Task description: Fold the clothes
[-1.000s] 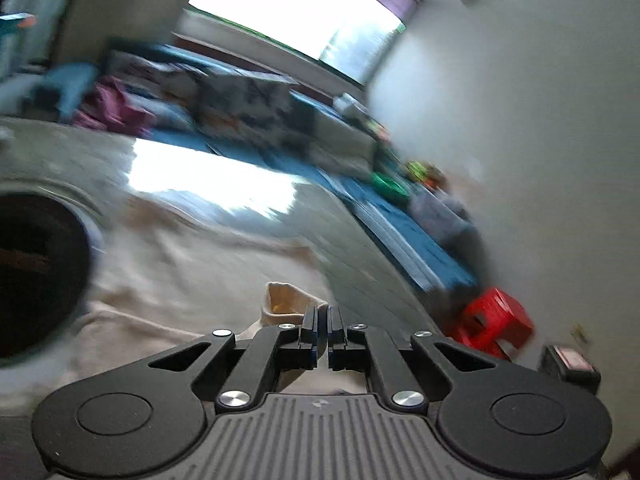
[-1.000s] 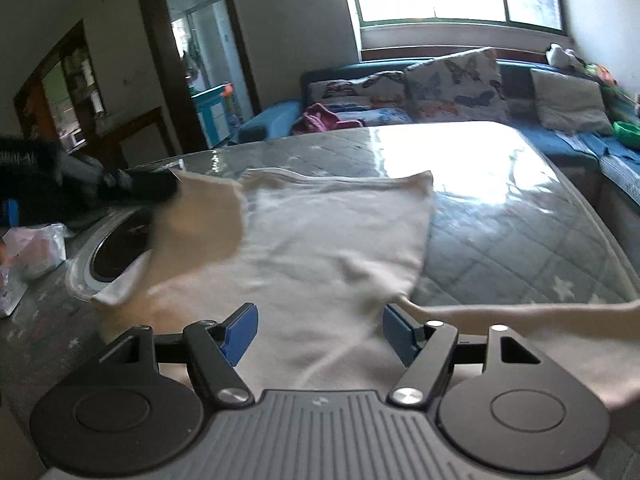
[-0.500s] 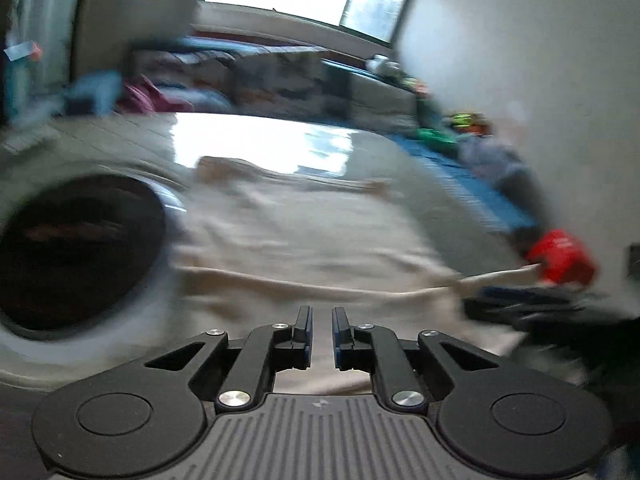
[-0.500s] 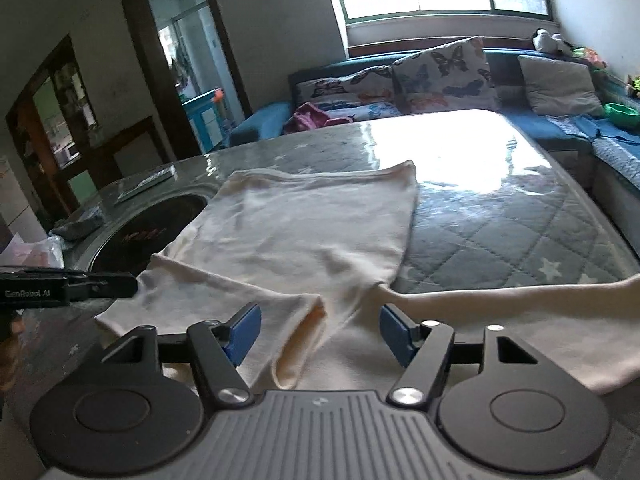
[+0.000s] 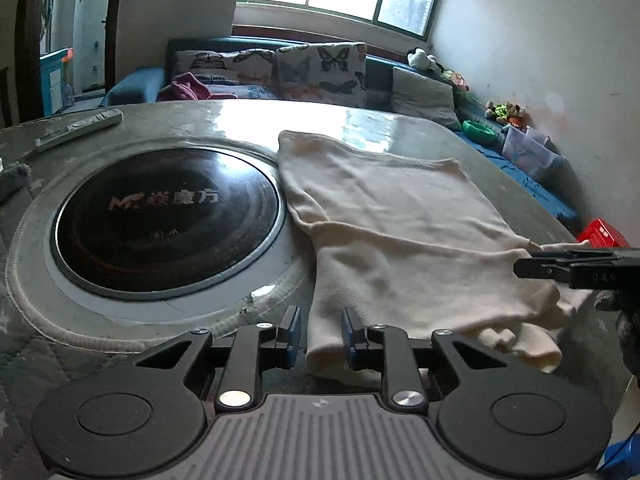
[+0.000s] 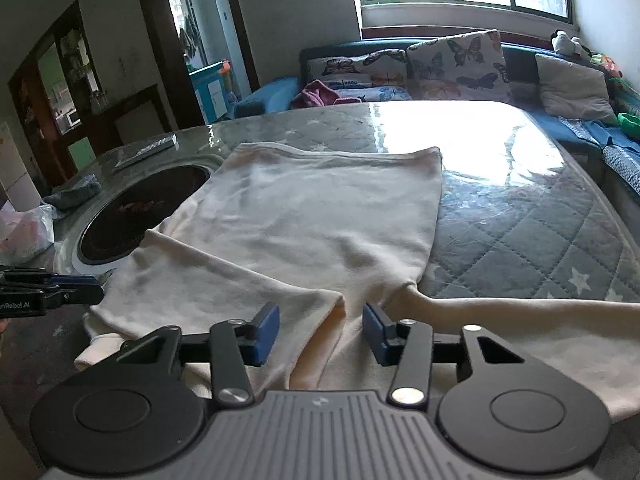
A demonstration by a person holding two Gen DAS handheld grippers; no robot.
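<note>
A cream long-sleeved top [image 6: 320, 216] lies flat on the quilted grey table [image 6: 520, 224], hem at the far side. Its left sleeve [image 6: 240, 292] is folded across the chest; the right sleeve [image 6: 520, 320] stretches out to the right. My right gripper [image 6: 321, 330] is open and empty just above the folded sleeve's cuff. My left gripper [image 5: 318, 332] is open and empty at the top's near left edge [image 5: 332, 340]. In the left wrist view the top [image 5: 400, 232] fills the middle and the right gripper [image 5: 576, 266] comes in from the right.
A round black induction hob [image 5: 166, 220] is set into the table left of the top. A remote [image 5: 78, 128] lies beyond it. A sofa with butterfly cushions [image 6: 440, 64] stands behind the table. A red stool [image 5: 602, 232] stands at the right.
My left gripper let go of the left sleeve after laying it across the chest, then opened and drew back to the left edge. The right gripper stayed open near the cuff.
</note>
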